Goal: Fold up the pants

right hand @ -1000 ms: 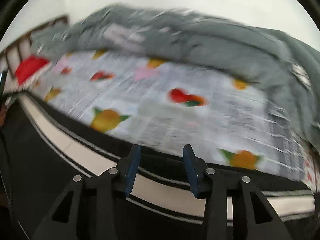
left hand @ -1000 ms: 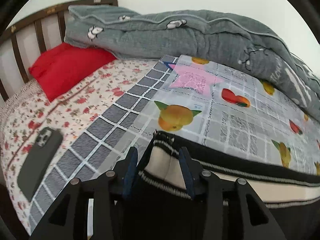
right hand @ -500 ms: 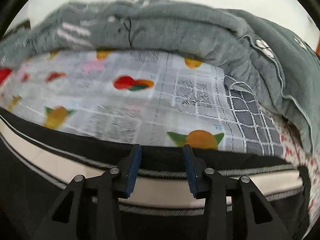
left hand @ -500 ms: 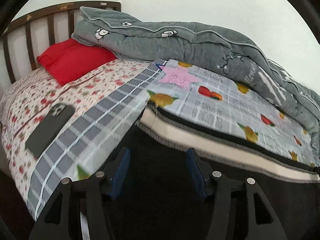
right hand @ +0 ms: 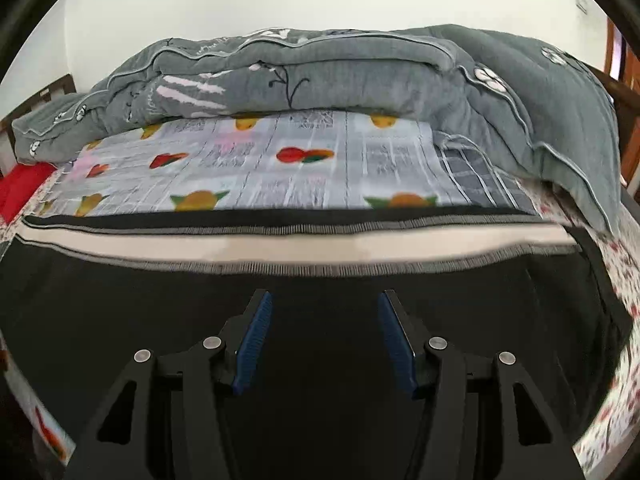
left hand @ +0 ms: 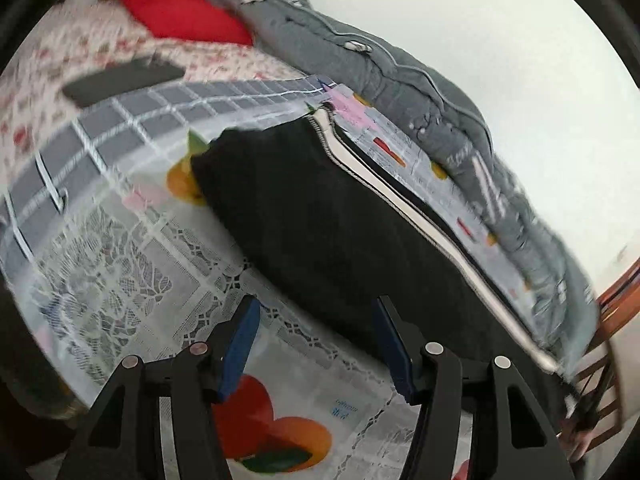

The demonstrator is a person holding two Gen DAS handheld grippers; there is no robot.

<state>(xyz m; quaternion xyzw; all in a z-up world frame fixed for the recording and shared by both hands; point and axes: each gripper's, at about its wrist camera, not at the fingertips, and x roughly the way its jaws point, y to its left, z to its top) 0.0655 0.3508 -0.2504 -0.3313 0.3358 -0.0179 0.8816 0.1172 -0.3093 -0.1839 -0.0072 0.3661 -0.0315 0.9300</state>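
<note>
Black pants (left hand: 320, 232) with a cream side stripe (left hand: 404, 200) lie flat on the fruit-print sheet (left hand: 132, 280). My left gripper (left hand: 318, 312) hovers open over the pants' near edge, with nothing pinched between its blue pads (left hand: 240, 344). In the right wrist view the pants (right hand: 320, 280) fill the foreground, and their cream stripe (right hand: 320, 246) runs across beyond the fingertips. My right gripper (right hand: 322, 300) is above the black cloth. Its jaws are opening and the pads (right hand: 252, 340) press on nothing.
A rolled grey quilt (right hand: 320, 76) lies along the far side of the bed by the wall. A red pillow (left hand: 180, 12) and a dark phone (left hand: 120, 80) sit on the floral sheet near the headboard. Wooden rails (left hand: 616, 320) stand at the right.
My left gripper let go of the striped end of the pants, opened, drew back toward the near edge and rolled. My right gripper drew back from the stripe over the black cloth and its jaws widened.
</note>
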